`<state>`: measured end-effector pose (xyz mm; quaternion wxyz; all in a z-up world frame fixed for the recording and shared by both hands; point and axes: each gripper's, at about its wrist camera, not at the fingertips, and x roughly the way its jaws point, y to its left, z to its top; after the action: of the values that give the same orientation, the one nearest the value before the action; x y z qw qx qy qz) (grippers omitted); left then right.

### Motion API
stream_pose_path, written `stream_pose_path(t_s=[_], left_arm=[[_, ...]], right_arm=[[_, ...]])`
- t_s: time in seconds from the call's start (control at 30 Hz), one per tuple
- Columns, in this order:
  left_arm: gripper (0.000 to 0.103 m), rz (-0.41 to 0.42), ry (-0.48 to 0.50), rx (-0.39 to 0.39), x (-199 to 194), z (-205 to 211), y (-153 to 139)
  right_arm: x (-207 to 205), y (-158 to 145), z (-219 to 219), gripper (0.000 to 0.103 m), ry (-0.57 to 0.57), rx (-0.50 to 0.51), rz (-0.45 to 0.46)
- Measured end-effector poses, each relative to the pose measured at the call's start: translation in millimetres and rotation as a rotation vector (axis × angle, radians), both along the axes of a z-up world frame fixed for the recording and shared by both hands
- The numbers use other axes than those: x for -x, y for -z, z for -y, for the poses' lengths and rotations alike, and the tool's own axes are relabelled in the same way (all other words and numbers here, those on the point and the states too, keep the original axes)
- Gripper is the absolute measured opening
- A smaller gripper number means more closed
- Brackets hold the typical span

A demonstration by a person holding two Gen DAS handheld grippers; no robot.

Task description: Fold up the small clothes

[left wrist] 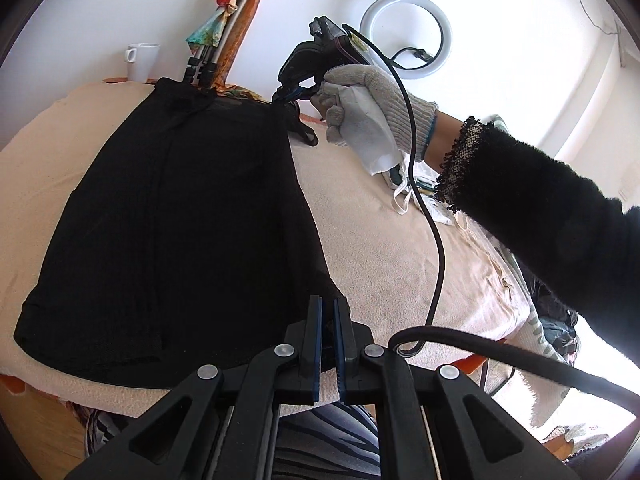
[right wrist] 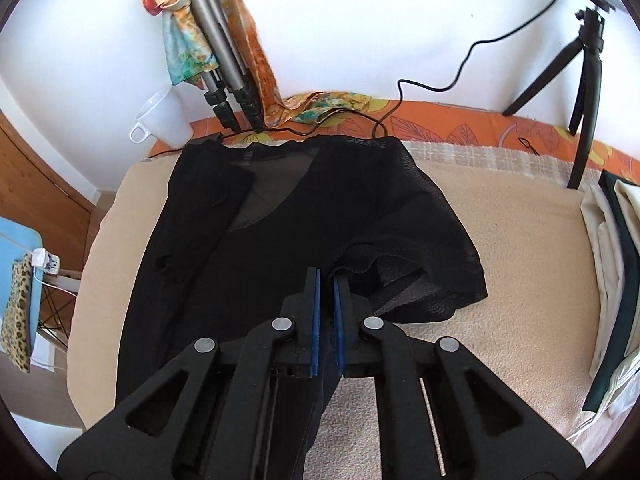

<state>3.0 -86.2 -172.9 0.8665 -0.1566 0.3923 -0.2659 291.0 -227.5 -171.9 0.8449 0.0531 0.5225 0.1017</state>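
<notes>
A black sheer garment (left wrist: 180, 208) lies spread on a beige towel (left wrist: 392, 248) over the table. My left gripper (left wrist: 328, 300) is shut on the garment's near right corner. In the left wrist view my right gripper (left wrist: 290, 94), held by a gloved hand (left wrist: 368, 96), pinches the garment's far right corner. In the right wrist view the right gripper (right wrist: 326, 276) is shut on a raised fold of the garment (right wrist: 304, 216), with cloth running down between its fingers.
A white mug (left wrist: 142, 60), tripod legs (right wrist: 224, 68) with a colourful scarf and a ring light (left wrist: 406, 36) stand at the back. A black cable (left wrist: 436, 248) crosses the towel. Folded white and dark green clothes (right wrist: 616, 260) lie at the right.
</notes>
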Motion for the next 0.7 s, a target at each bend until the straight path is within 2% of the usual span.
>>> stream_pose_path(t_s=[0.1,0.37,0.57,0.63,0.7], left_arm=[[0.002,-0.02,-0.053,0.008,0.5,-23.2,6.2],[0.002,-0.064,-0.154,-0.047,-2.9,-65.3,26.9],[0.002,-0.083,-0.148,-0.097,-4.4,-63.1,36.2],[0.002,-0.086,-0.14,-0.092,-4.4,-64.2,36.0],[0.005,-0.083,-0.144,-0.1,-2.1,-65.2,34.7]], right_arm=[[-5.9,2.3,-31.8,0.007,-0.046,0.066,-0.001],[-17.0,27.5,-101.3,0.007,-0.157,0.186,-0.017],[-20.5,47.1,-116.7,0.007,-0.207,0.174,-0.06],[-17.3,45.6,-113.6,0.014,-0.214,0.162,-0.066],[-9.6,35.2,-102.9,0.028,-0.23,0.076,-0.061]])
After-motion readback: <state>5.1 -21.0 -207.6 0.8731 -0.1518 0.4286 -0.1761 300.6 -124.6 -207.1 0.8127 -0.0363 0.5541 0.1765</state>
